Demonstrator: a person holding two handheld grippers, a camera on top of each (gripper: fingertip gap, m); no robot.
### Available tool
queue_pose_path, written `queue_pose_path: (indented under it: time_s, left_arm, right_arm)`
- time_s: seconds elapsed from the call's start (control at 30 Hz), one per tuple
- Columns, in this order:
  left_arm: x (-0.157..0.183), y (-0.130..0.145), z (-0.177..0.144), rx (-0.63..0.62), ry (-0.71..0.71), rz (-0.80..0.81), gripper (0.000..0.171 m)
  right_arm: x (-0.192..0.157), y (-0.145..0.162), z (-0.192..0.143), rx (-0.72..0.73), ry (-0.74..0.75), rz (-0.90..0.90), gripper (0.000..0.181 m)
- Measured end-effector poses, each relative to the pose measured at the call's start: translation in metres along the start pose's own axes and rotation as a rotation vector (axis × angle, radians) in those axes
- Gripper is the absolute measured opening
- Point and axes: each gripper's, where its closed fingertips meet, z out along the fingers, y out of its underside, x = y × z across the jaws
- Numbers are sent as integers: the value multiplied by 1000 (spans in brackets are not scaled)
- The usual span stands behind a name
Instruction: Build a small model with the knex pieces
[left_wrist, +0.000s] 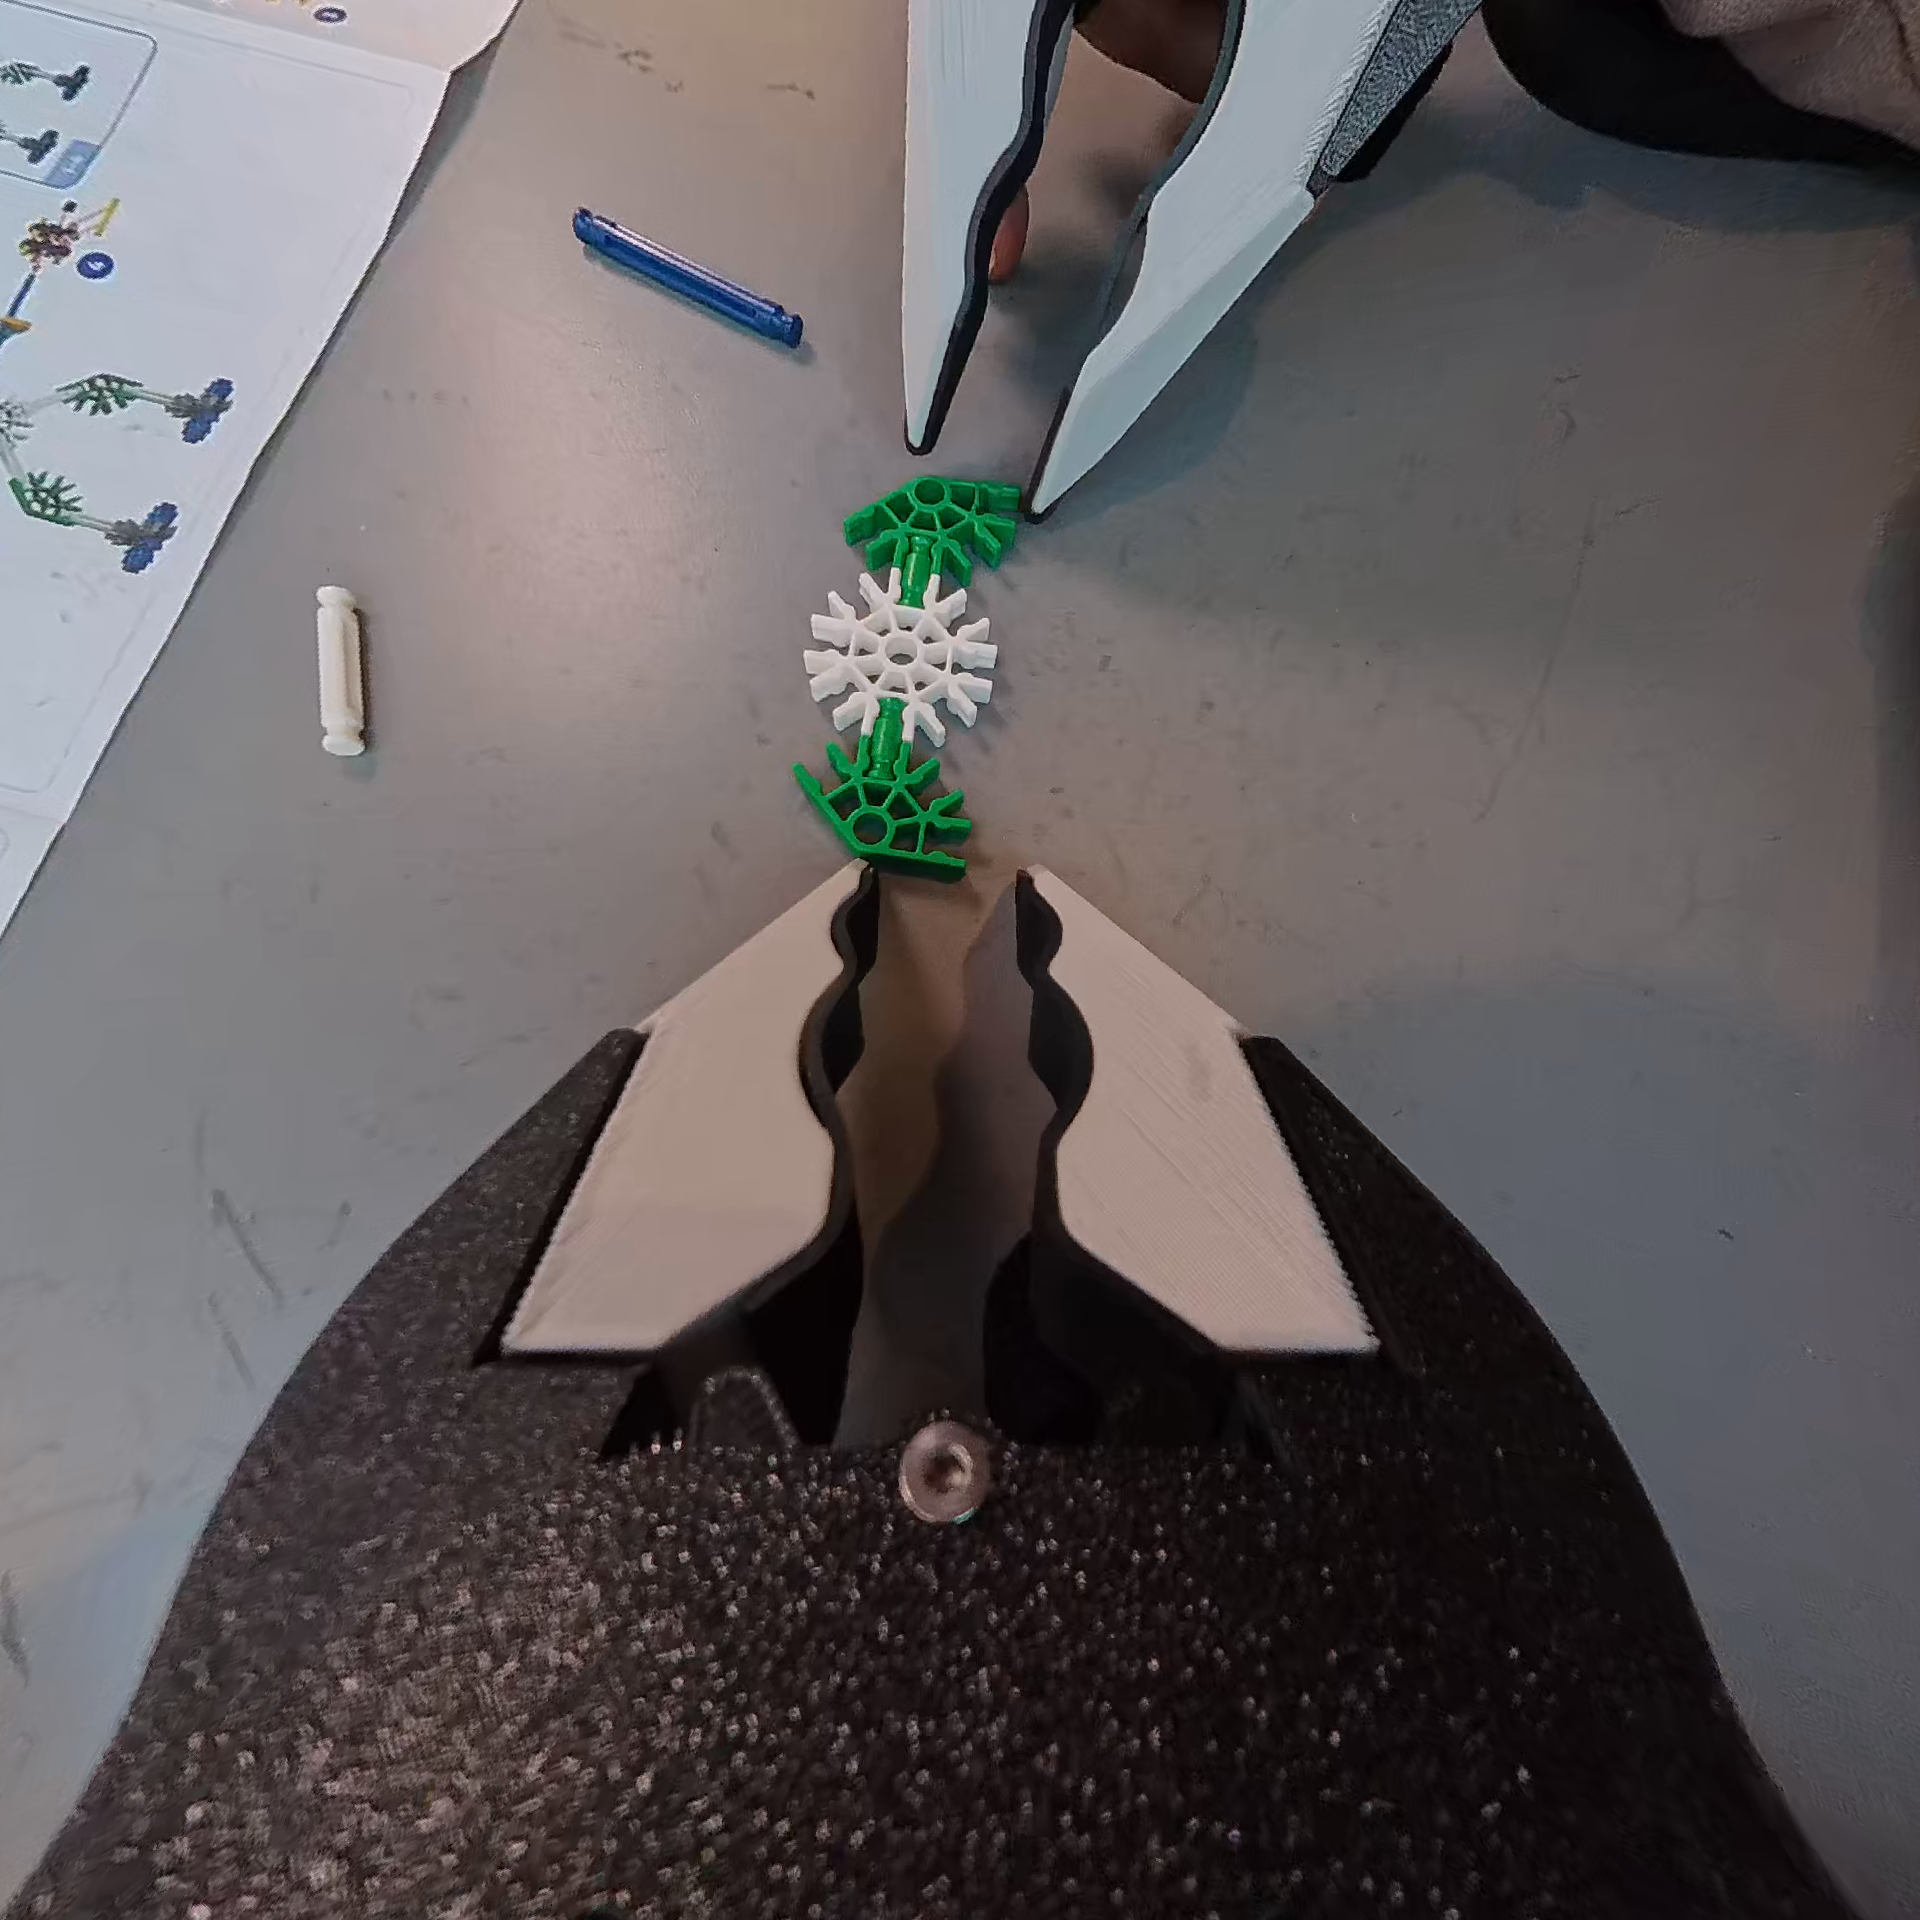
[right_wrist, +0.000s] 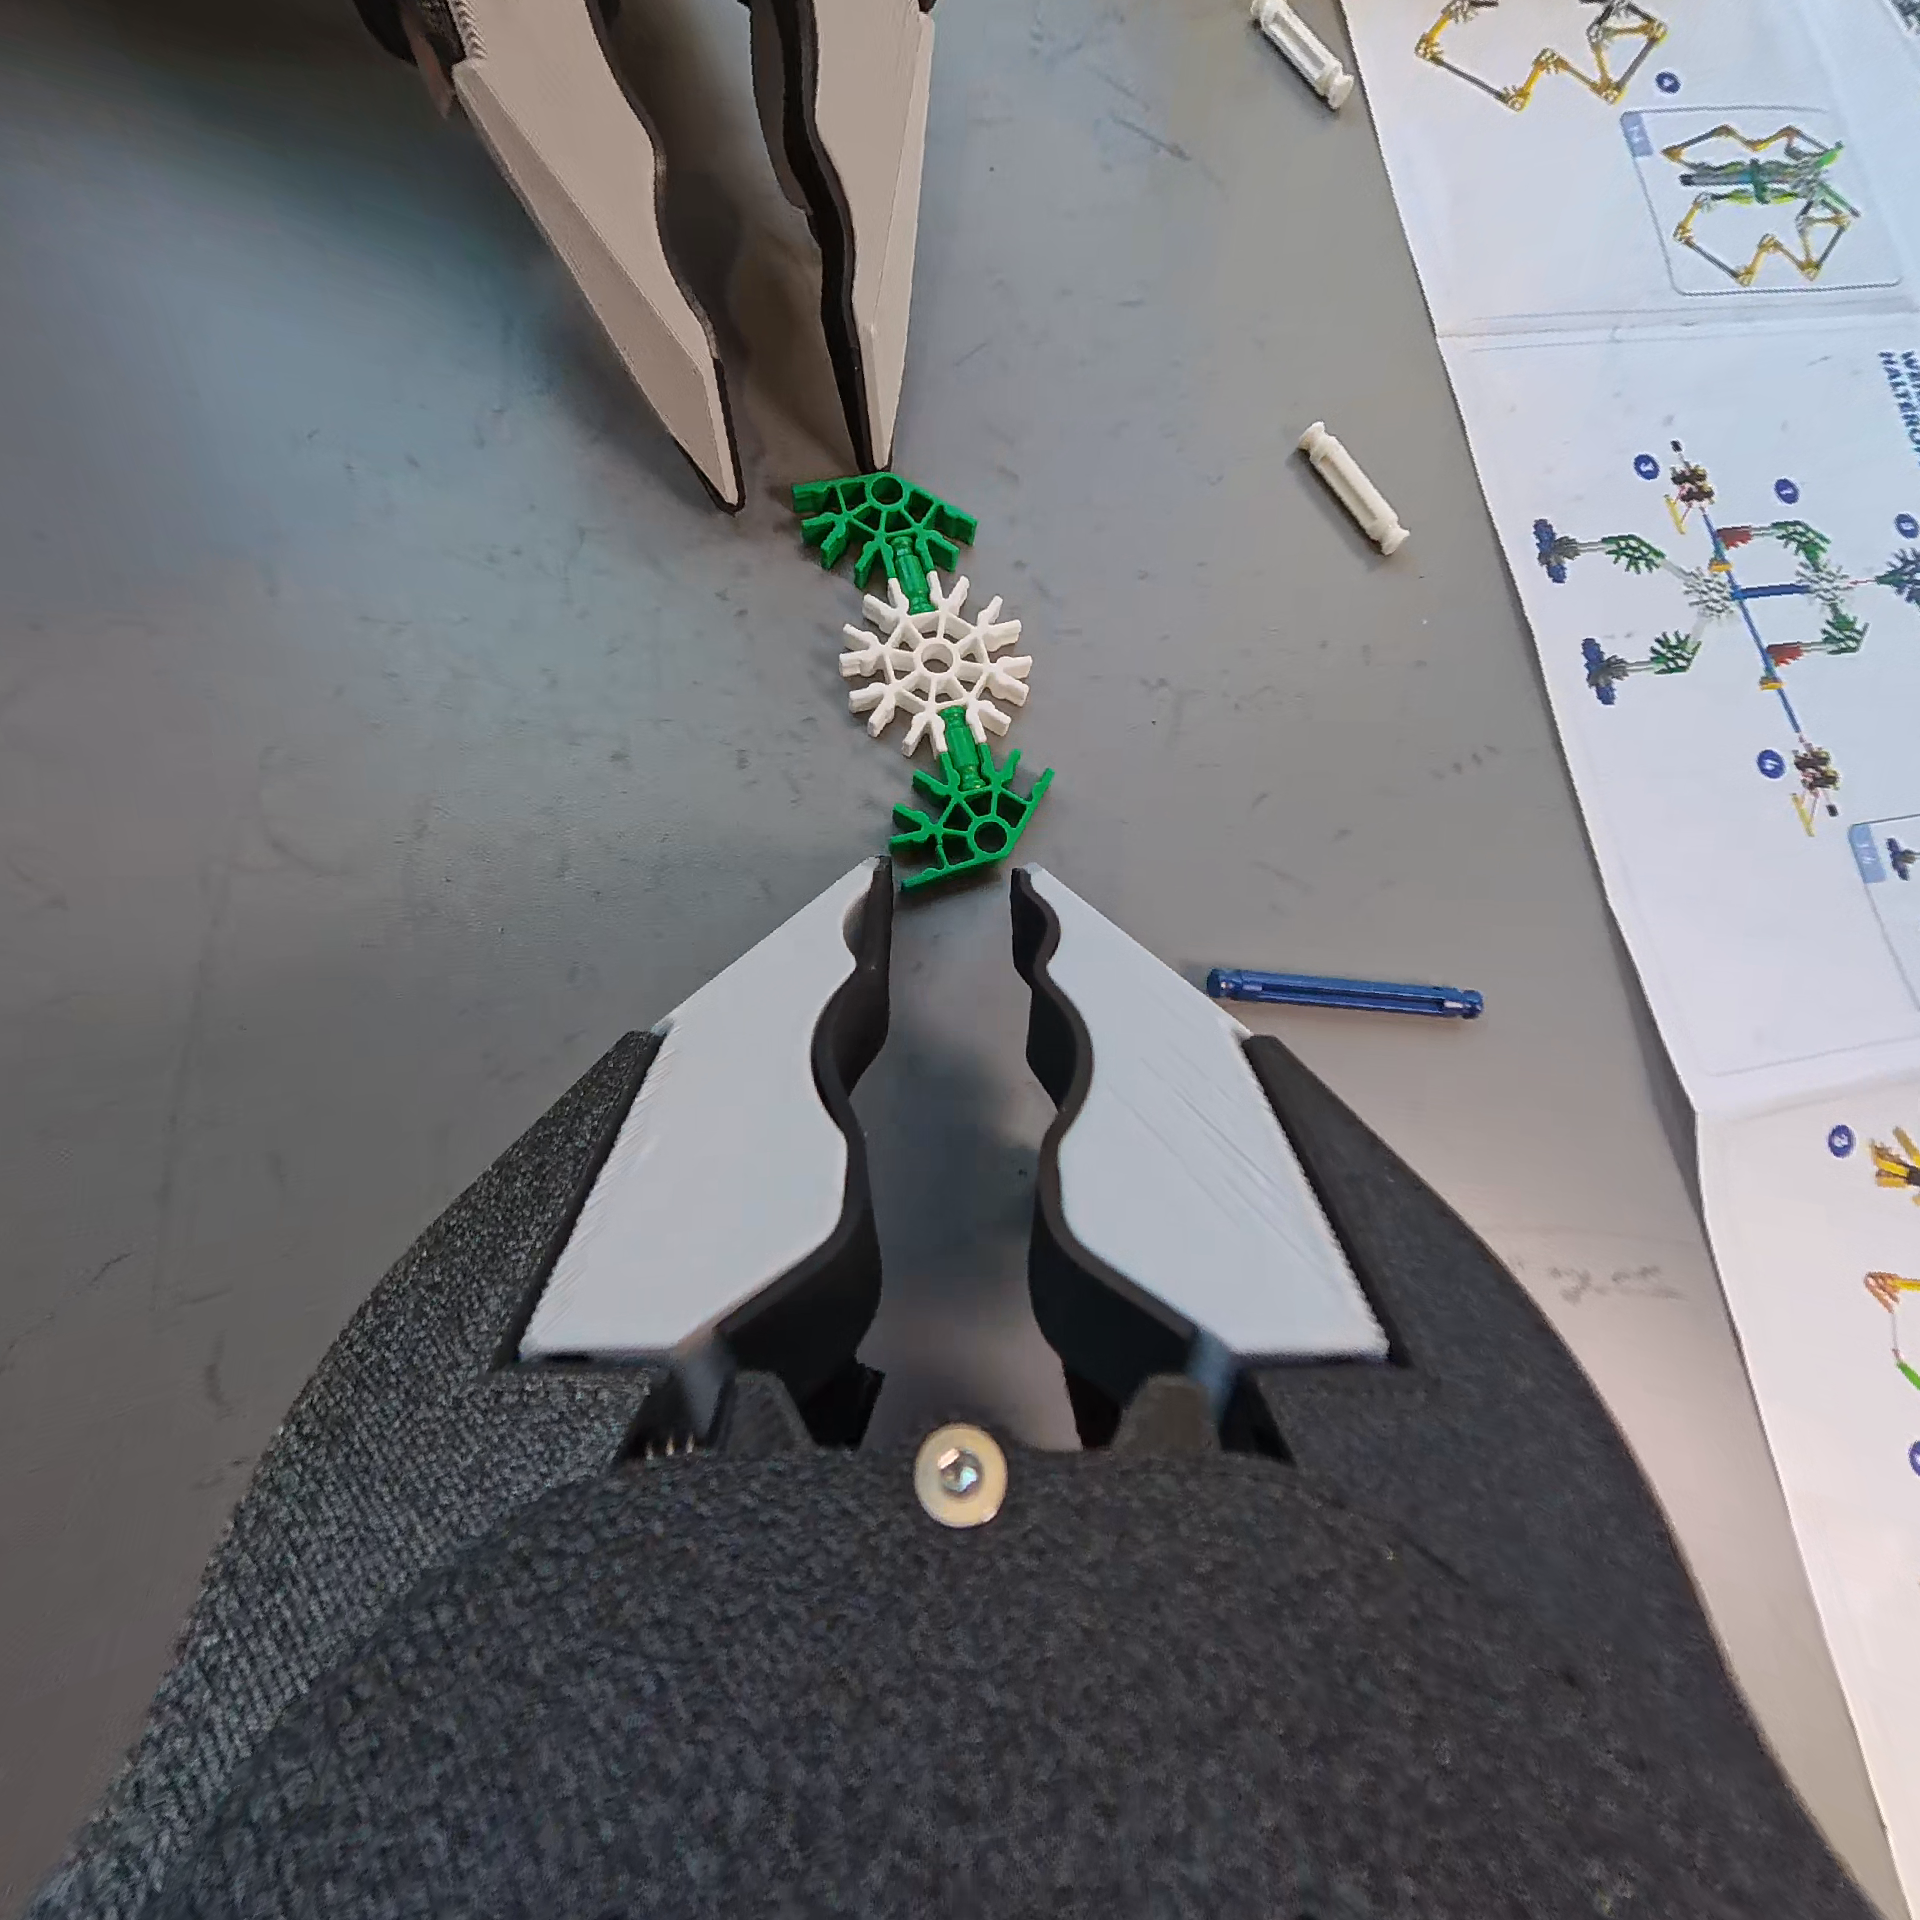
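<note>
Instruction sheet (left_wrist: 208, 260) cut off by frame edge – diagrams too blurry.

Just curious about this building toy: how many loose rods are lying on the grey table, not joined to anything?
2. A short white plastic rod lies beside the paper instruction sheet; a longer blue plastic rod lies near the right claw. More may be out of view.
</note>
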Motion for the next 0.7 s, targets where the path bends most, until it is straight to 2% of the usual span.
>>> queue_pose_path:
  time_s: [0.2, 0.4, 0.5, 0.63, 0.7]
  left_arm:
    - [-3, 1, -1, -1, -12, -13, 21]
    - [-7, 2, -6, -1, -12, -26, 18]
    - [-29, -2, -18, 42, -98, -60, 20]
    - [-80, -11, -31, 154, -282, -221, 21]
    - [-102, -10, -28, 154, -356, -259, 23]
  right_arm:
    - [-8, -4, 1, 16, -23, -32, 10]
    - [-14, -5, -1, 32, -49, -34, 12]
    - [-6, -12, -9, 107, -49, 28, 22]
    - [14, -24, -20, 225, 0, 103, 24]
    - [21, -29, -23, 258, 28, 117, 24]
